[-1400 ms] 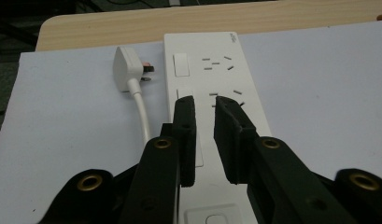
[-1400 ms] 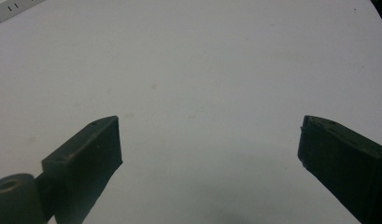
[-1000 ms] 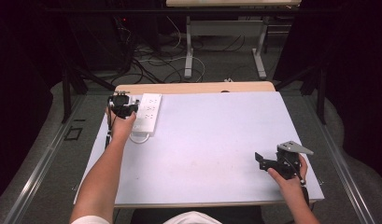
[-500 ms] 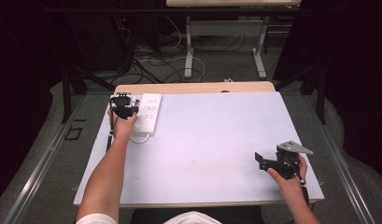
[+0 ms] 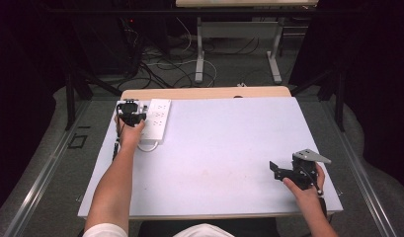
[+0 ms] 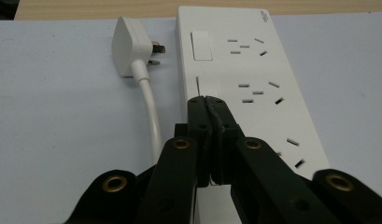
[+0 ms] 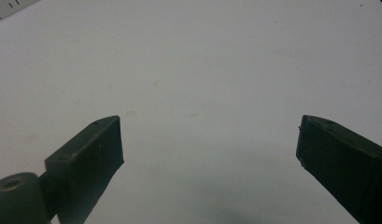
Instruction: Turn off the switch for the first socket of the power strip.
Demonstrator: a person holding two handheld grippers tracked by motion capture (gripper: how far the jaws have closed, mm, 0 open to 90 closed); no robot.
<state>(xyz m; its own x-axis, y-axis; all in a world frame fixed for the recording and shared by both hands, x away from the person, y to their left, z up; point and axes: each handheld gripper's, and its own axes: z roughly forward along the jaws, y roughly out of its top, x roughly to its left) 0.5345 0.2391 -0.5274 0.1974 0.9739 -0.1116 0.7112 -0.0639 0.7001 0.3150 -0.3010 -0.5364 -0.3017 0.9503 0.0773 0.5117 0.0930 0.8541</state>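
Note:
A white power strip (image 5: 156, 118) lies at the table's far left, and in the left gripper view the power strip (image 6: 258, 70) has two rocker switches and several sockets. My left gripper (image 6: 206, 100) is shut with nothing between its jaws. Its tips sit at the nearer switch (image 6: 207, 85); whether they touch it I cannot tell. The strip's white plug (image 6: 131, 49) lies unplugged on the table beside the strip, and its cord (image 6: 151, 116) runs back toward me. My right gripper (image 7: 209, 140) stands open over bare table near the front right, empty.
The pale table top (image 5: 224, 148) stretches bare between the two hands. A wooden strip (image 5: 204, 93) borders its far edge. Beyond it are cables on the floor and a desk frame (image 5: 202, 49). The right gripper (image 5: 277, 171) is close to the table's right front corner.

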